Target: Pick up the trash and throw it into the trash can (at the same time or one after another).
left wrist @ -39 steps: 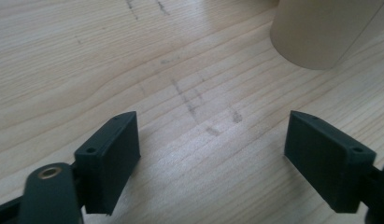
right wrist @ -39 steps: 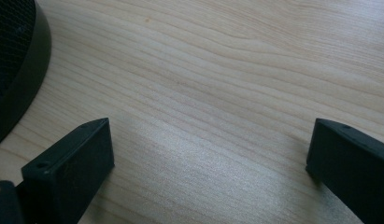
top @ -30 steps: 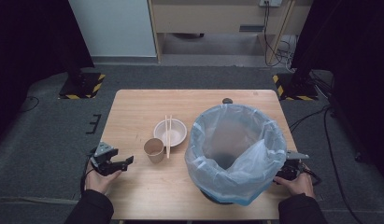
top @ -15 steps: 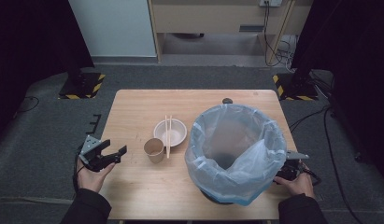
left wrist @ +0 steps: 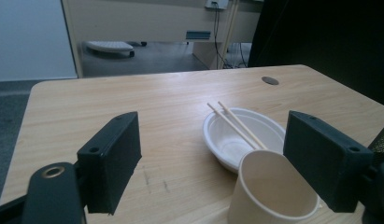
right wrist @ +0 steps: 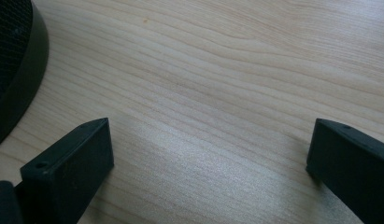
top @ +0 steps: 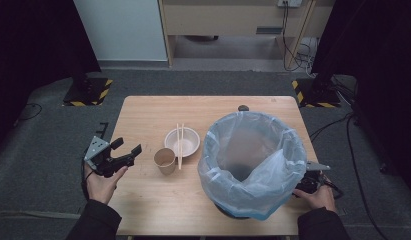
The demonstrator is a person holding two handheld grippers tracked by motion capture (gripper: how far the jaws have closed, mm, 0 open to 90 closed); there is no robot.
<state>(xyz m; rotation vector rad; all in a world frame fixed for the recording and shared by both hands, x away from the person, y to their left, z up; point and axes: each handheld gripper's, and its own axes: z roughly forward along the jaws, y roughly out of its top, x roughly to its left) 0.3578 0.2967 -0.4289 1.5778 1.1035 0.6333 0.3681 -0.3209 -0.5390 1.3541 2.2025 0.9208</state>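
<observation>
Left gripper (top: pixel 124 153) held in the air off the table's (top: pixel 143 215) left edge, jaws spread wide and empty, pointing toward the paper cup (top: pixel 165 160); in the left gripper view, cup (left wrist: pixel 273 191) framed between the two black jaws, near but untouched, upright and open at the top; white bowl (top: pixel 182 142) just behind the cup, near the table's middle, with a pair of chopsticks (top: pixel 179 145) laid across its rim; same bowl (left wrist: pixel 243 137) and chopsticks (left wrist: pixel 236 124) seen past the cup in the left gripper view; cup and bowl very close, contact hard to judge. Large bin (top: pixel 251 157) lined with a pale blue bag on the right half of the table, mouth open; small dark round hole (top: pixel 243 107) in the table beyond it. Right gripper (top: pixel 306 183) low at the table's right edge, partly hidden behind the bin in the high view; in the right gripper view, jaws set far apart with nothing between them, bare wood of the table (right wrist: pixel 217 93) beneath, black base of the bin (right wrist: pixel 17 70) at the upper left.
</observation>
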